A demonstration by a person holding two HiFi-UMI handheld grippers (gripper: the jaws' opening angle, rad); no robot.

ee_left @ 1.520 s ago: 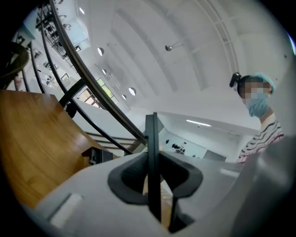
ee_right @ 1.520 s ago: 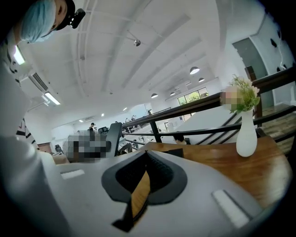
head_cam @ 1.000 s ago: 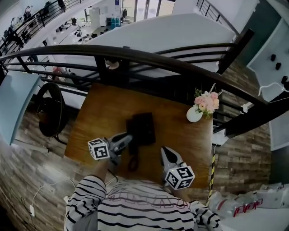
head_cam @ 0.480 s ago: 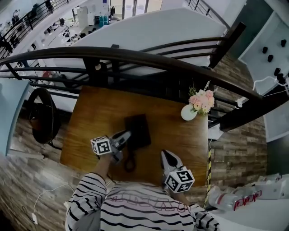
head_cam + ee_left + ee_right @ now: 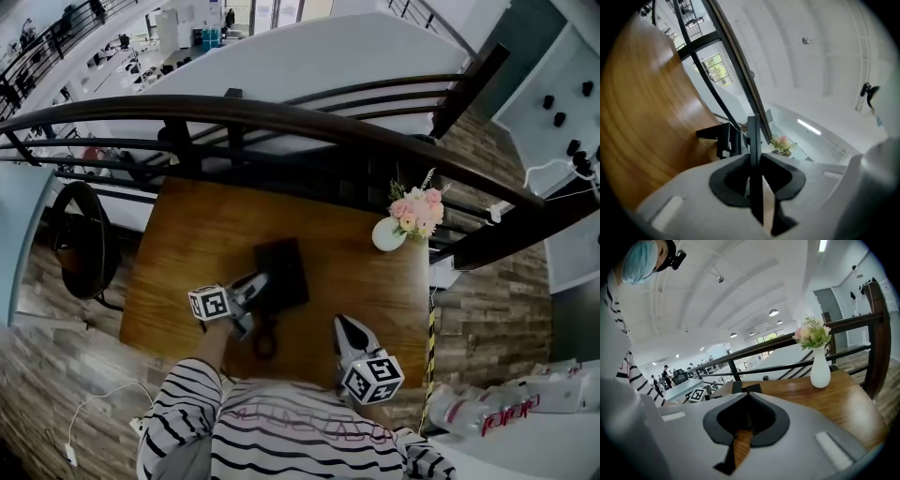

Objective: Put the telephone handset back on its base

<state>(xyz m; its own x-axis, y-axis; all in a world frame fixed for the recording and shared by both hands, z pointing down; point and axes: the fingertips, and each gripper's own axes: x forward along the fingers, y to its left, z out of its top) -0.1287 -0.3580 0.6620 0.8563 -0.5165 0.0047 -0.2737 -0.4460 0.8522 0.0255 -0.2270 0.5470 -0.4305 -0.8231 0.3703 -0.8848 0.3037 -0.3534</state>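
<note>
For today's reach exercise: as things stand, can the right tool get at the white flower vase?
Probably yes: the right tool holds nothing, only bare table lies between it and the vase; the telephone base sits left of that path.

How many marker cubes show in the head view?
2. One cube rides the left gripper beside the phone; the other cube rides the right gripper, lower right. None seems hidden.

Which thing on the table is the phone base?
Find the wooden table by the dark railing. Near its middle lies the phone base, beside the left gripper holding the handset. It is flat, black and boxy, unlike the white flower vase.
</note>
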